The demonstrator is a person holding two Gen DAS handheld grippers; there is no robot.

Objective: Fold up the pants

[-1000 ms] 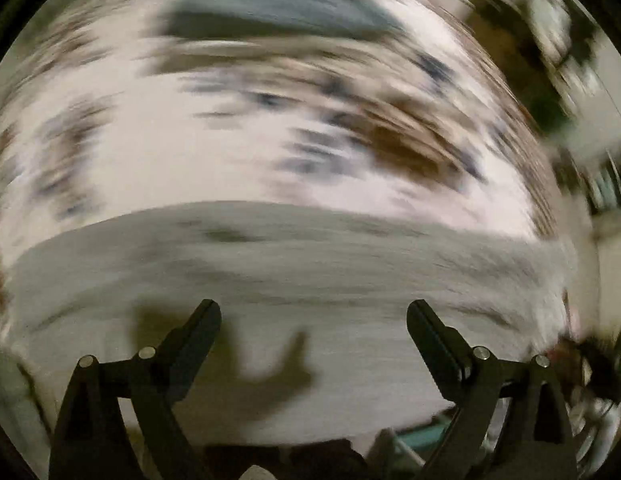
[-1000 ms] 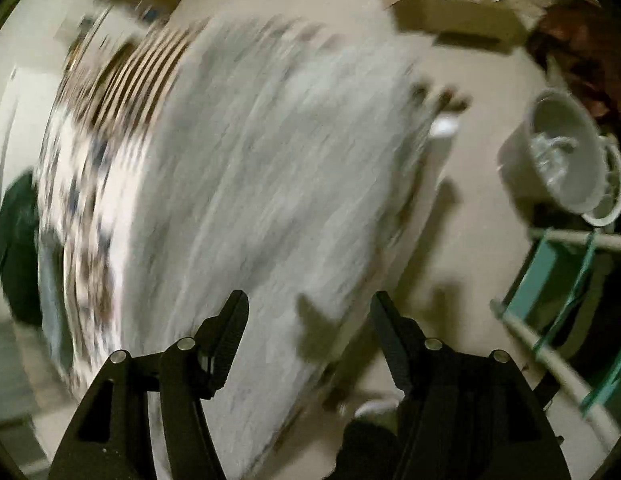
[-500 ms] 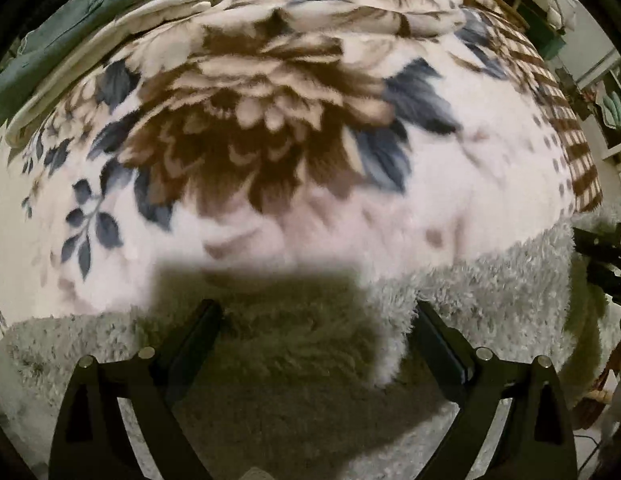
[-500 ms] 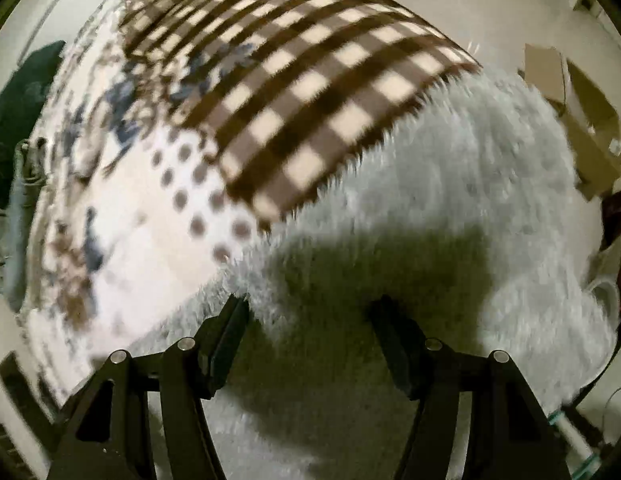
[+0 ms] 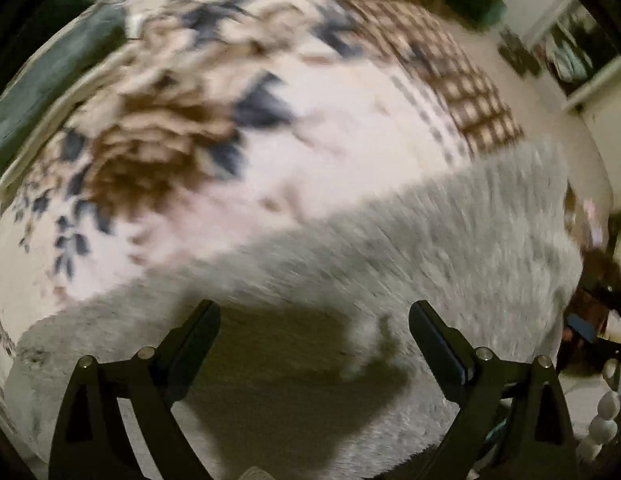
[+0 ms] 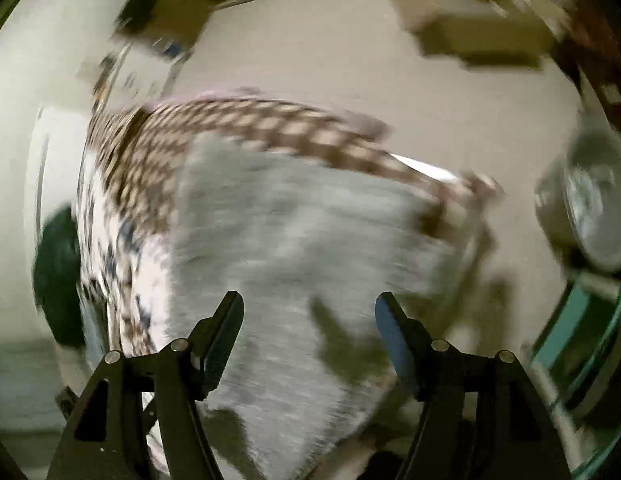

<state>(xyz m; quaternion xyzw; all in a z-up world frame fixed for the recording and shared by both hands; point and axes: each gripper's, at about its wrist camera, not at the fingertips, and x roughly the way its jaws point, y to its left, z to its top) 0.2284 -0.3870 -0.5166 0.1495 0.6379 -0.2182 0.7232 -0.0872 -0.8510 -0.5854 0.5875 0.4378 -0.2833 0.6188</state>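
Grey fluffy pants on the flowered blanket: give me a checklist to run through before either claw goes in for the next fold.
1. Left claw free of cloth: ok, jaws apart, nothing between them.
2. Right claw free of cloth: ok, jaws opening, nothing between them.
3. Grey fluffy pants lying on the flowered and checked blanket: ok.
4. Pants flat and smooth: cannot tell, both views are blurred.
5. Waistband or hem found for the grasp: cannot tell.
6. Pants clear of the dark green cloth at the blanket's far side: ok.
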